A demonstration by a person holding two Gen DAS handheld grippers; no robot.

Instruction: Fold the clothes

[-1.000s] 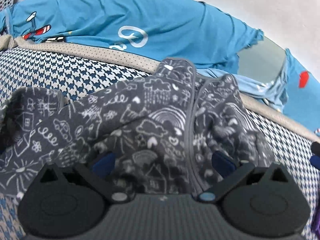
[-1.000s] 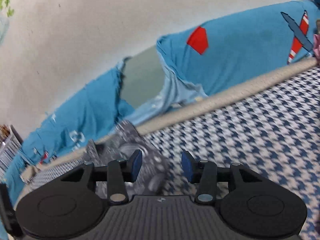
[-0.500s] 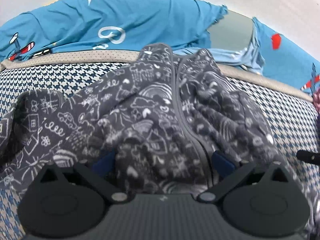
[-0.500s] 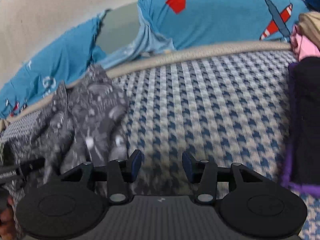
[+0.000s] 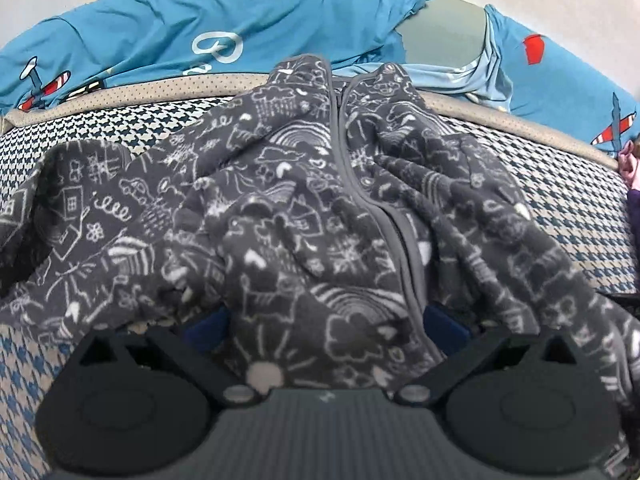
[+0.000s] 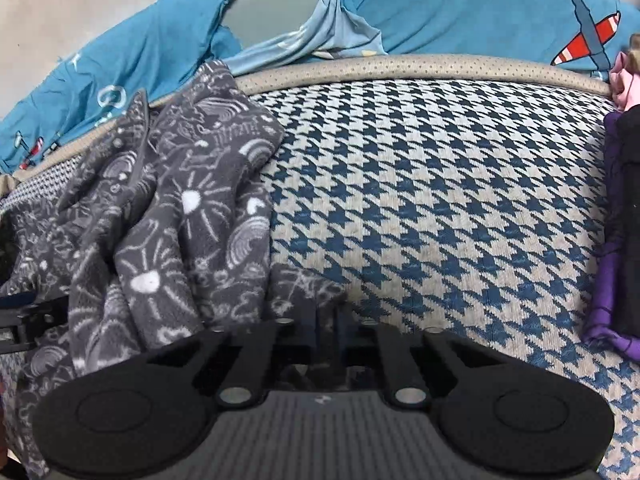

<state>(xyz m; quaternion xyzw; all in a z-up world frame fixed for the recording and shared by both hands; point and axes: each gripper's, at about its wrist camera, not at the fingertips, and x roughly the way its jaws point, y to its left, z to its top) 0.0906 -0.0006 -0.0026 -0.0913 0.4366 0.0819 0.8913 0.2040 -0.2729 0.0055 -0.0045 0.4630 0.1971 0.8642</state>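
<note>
A dark grey fleece garment (image 5: 304,216) with white doodle prints and a grey zip band lies crumpled on the houndstooth bed cover (image 5: 580,216). My left gripper (image 5: 326,332) stands open over its near end, and fabric bulges between the blue pads (image 5: 444,326), which stand far apart. In the right wrist view the same garment (image 6: 172,208) lies at the left. My right gripper (image 6: 326,320) is closing on the garment's thin lower right edge, and the fingers (image 6: 296,332) have almost met with the cloth between them.
A blue quilt (image 5: 240,20) with aeroplane prints lies bunched along the wall behind the bed's beige border (image 6: 400,68). Purple and black clothing (image 6: 616,240) and a pink item (image 6: 624,80) sit at the right. Bare houndstooth cover (image 6: 440,200) spreads ahead of the right gripper.
The right gripper sank toward the bed, swung to the garment's edge and shut from open. The left gripper slid forward over the garment, with its jaws as wide as before.
</note>
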